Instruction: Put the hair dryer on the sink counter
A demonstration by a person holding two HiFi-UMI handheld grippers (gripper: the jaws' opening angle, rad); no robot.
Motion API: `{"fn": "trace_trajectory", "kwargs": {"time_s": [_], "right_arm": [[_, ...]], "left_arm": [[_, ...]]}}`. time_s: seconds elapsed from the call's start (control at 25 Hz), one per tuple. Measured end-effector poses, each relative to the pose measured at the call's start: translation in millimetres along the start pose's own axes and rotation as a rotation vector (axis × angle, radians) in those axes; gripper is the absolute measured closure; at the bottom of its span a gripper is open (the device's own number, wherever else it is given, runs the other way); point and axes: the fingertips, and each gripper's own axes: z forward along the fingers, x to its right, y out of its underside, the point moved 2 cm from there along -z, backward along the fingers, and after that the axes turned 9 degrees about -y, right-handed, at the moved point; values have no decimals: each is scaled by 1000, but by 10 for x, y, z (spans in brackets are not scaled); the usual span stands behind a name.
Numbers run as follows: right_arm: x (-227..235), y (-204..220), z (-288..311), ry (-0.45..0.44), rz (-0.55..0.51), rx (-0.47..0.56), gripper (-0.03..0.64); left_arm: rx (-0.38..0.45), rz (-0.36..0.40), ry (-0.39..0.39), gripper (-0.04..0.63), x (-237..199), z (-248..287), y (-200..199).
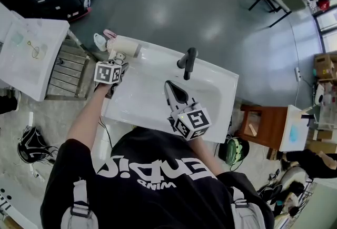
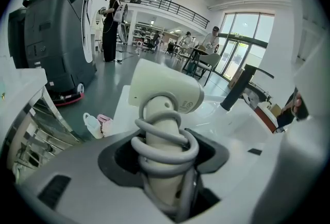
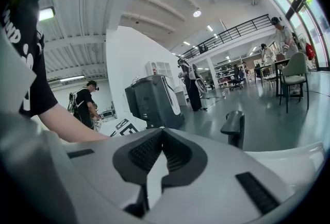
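Observation:
A cream hair dryer (image 1: 125, 46) with its grey cord wound round the handle (image 2: 164, 138) is over the back left corner of the white sink counter (image 1: 152, 57). My left gripper (image 1: 117, 59) is shut on that handle, and the dryer's head (image 2: 166, 89) sticks out past the jaws. Whether the dryer rests on the counter I cannot tell. My right gripper (image 1: 169, 86) hangs over the basin, just in front of the black faucet (image 1: 187, 62). Its jaws (image 3: 162, 133) meet at the tips with nothing between them.
The black faucet (image 3: 234, 126) stands at the back of the basin. A pair of slippers (image 1: 104, 39) lies on the floor behind the counter's left corner. Left of the sink are a metal rack (image 1: 66, 70) and a second white basin (image 1: 31, 54). A wooden stool (image 1: 263, 125) stands at the right.

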Motion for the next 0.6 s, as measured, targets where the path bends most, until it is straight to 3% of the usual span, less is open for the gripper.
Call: {"fn": "trace_trajectory", "kwargs": {"time_s": [0.6], "right_arm": [[36, 4, -29, 9, 1, -3, 603]], "left_arm": [[-58, 19, -26, 334, -16, 142, 17]]}}
